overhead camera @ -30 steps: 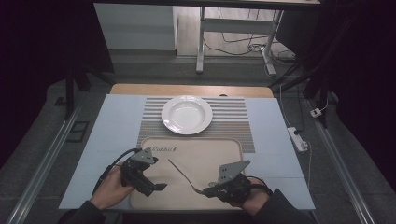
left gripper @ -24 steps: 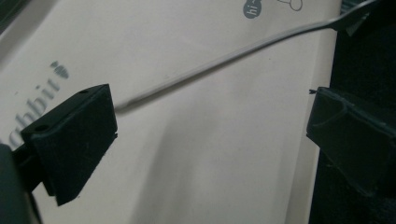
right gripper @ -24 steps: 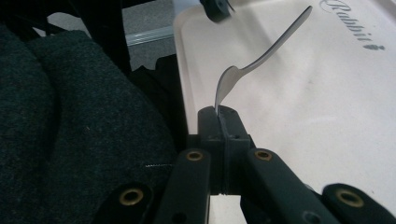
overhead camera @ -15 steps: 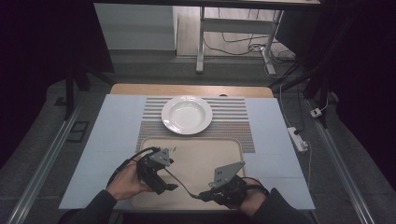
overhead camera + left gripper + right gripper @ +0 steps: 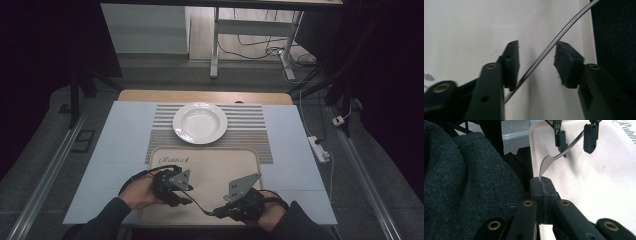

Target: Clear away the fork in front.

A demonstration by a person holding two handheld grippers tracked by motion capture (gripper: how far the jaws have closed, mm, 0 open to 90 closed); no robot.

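A thin metal utensil (image 5: 201, 207) lies low over the beige tray (image 5: 220, 165), between my two grippers. My right gripper (image 5: 220, 212) is shut on its wide end (image 5: 544, 166), which disappears between the closed jaws (image 5: 541, 182). The curved handle (image 5: 549, 47) runs between the jaws of my left gripper (image 5: 536, 53). Those jaws have just been closing. The handle passes close beside one pad (image 5: 512, 62), with a clear gap to the other. In the high view the left gripper (image 5: 186, 200) sits over the handle's far end; the right gripper view shows it (image 5: 574, 135) straddling the handle.
A white plate (image 5: 200, 122) rests on a striped mat (image 5: 250, 127) beyond the tray. A light blue sheet (image 5: 115, 150) covers the table. A white power strip (image 5: 319, 149) lies off the right edge. A dark sleeve (image 5: 461, 182) is close to the right gripper.
My left gripper has moved right across the tray to the utensil's handle, and its jaws have narrowed around it. The right gripper has stayed put, holding the utensil.
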